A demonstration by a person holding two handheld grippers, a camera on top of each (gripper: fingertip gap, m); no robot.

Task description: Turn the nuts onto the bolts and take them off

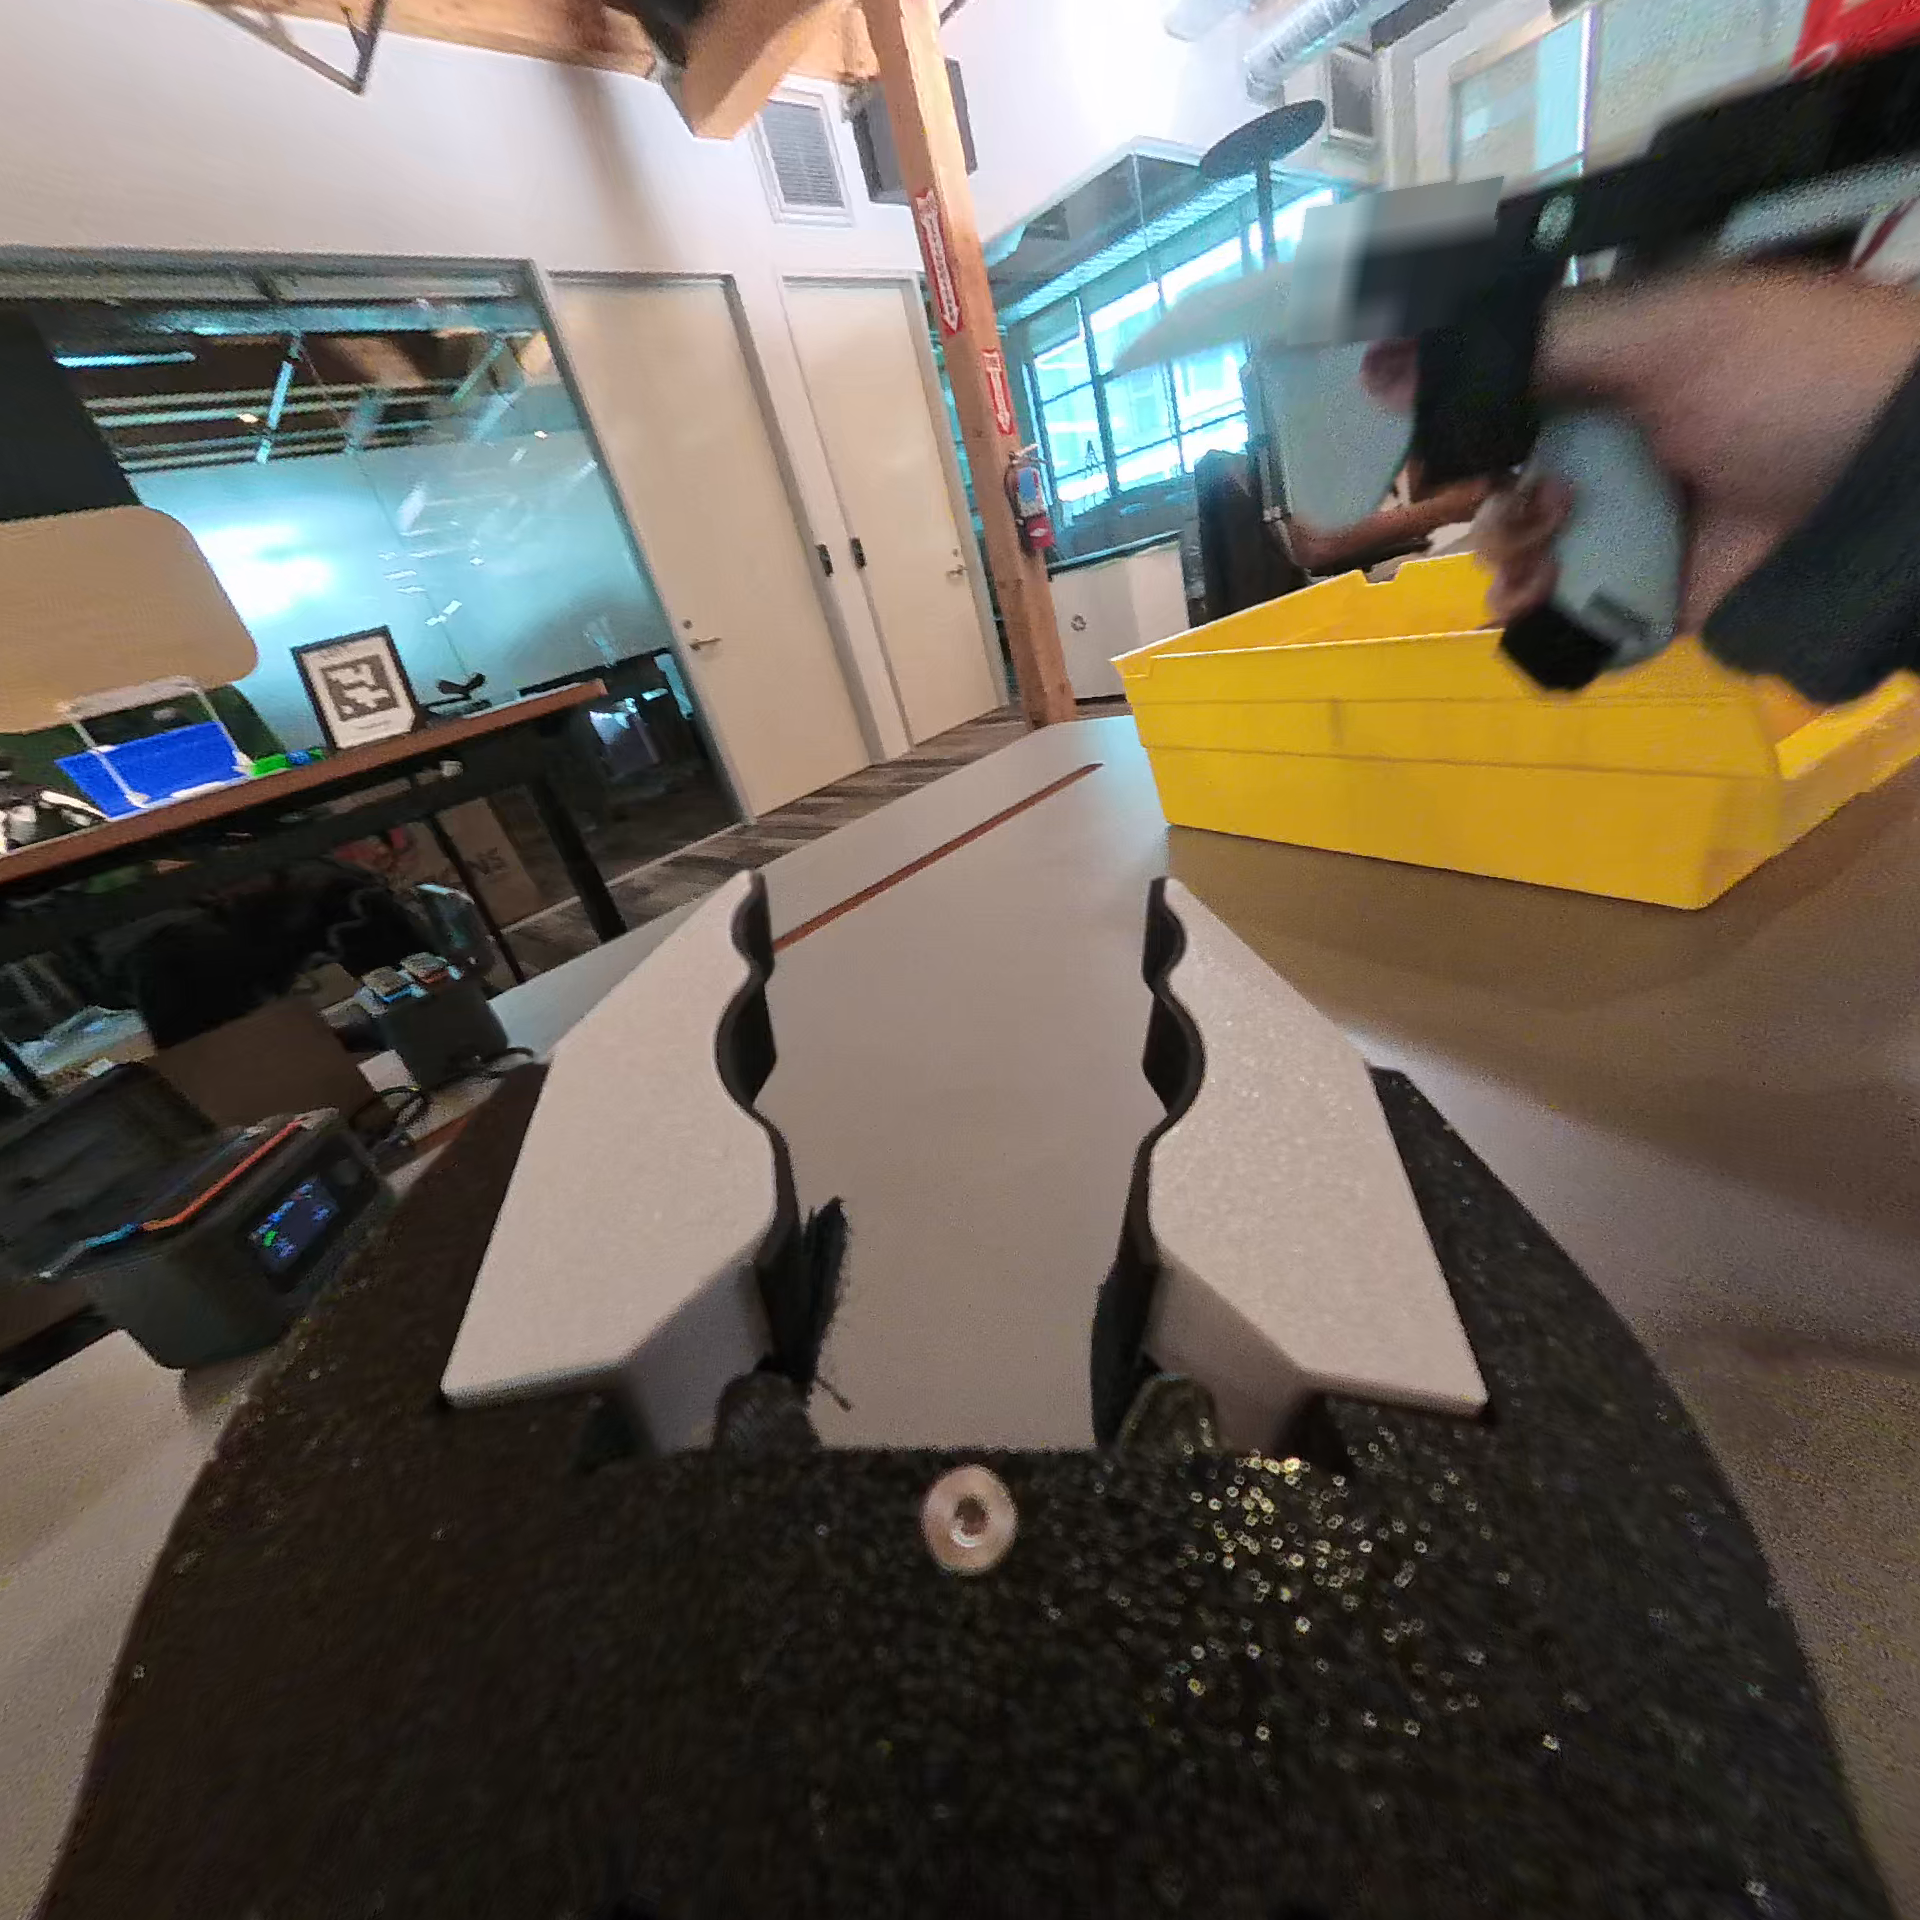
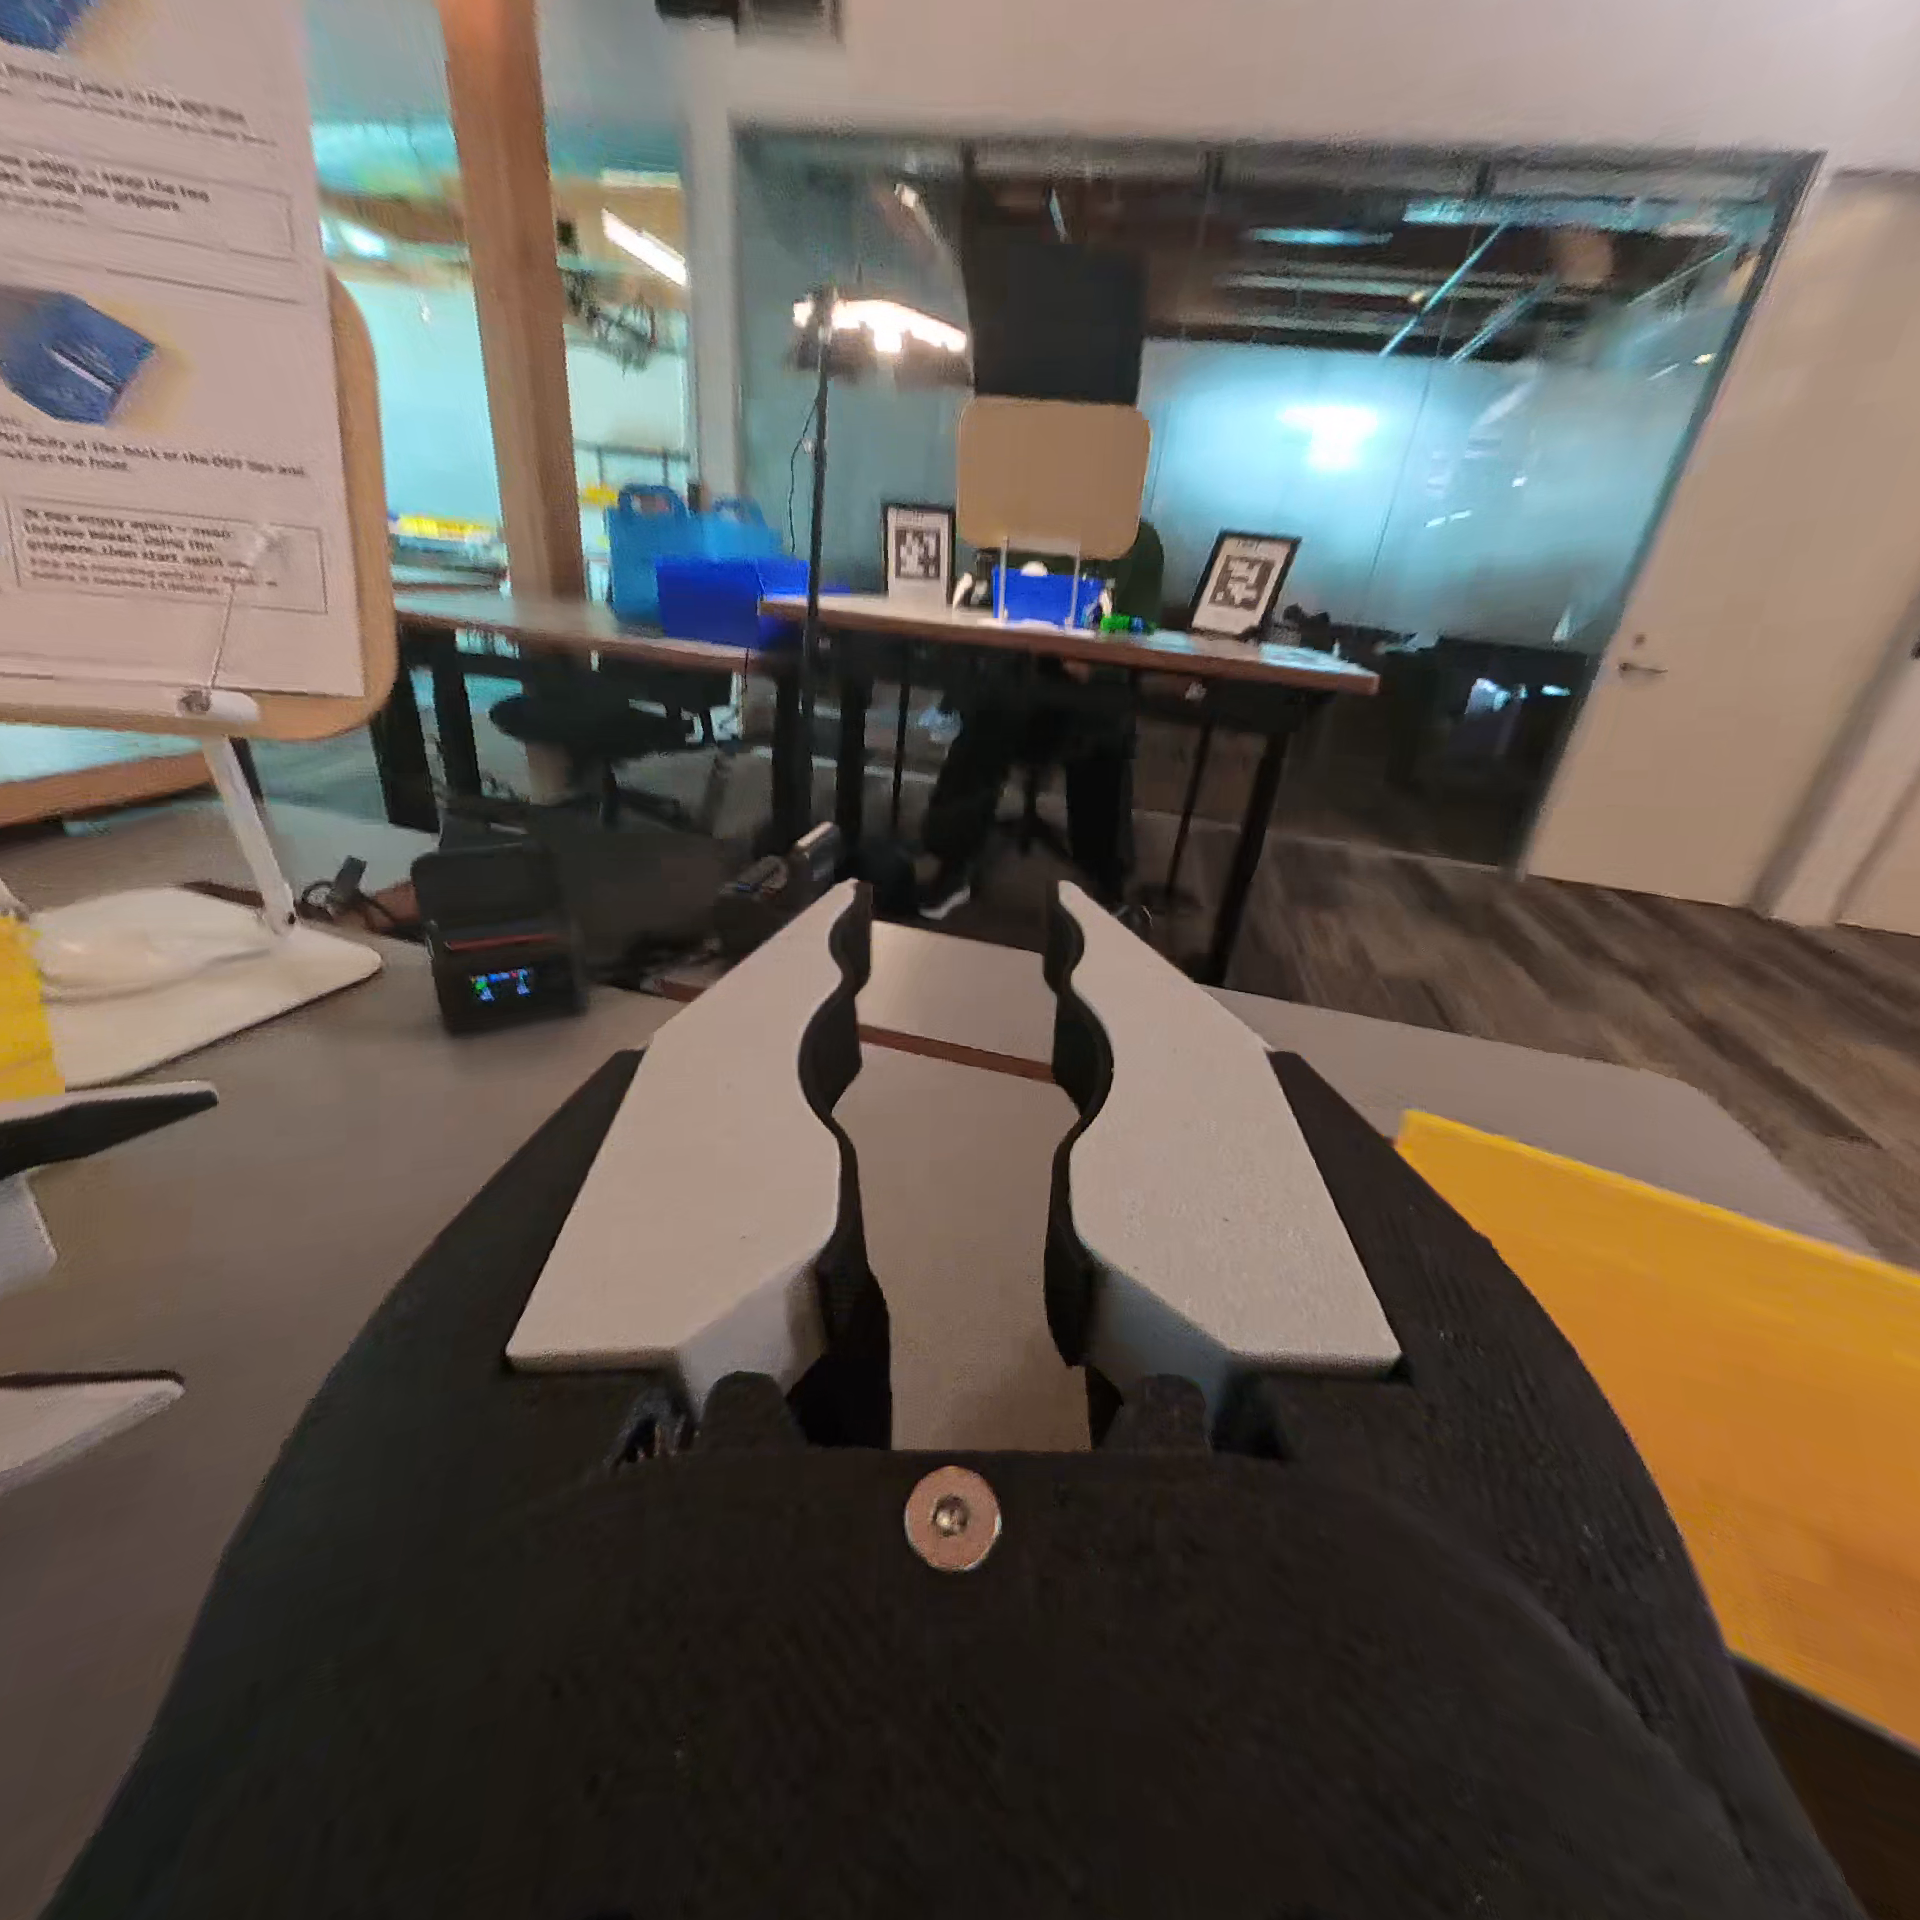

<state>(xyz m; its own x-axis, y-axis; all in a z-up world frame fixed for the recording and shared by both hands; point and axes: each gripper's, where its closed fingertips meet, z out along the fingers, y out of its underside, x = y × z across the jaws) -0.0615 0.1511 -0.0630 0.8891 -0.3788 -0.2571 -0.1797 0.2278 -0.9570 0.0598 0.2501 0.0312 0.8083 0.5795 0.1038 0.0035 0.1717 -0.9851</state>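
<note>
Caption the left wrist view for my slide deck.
Left gripper open and empty over the grey table, yellow bin ahead right.

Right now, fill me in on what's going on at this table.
A person holds a two-finger claw in each hand, and both are empty. The left claw hovers open over the grey table top, pointing past the yellow plastic bin. The right claw is also open, aimed across the room, with the bin's edge at its right. The person's hand grips the right claw's handle above the bin. No nuts or bolts are in view.
</note>
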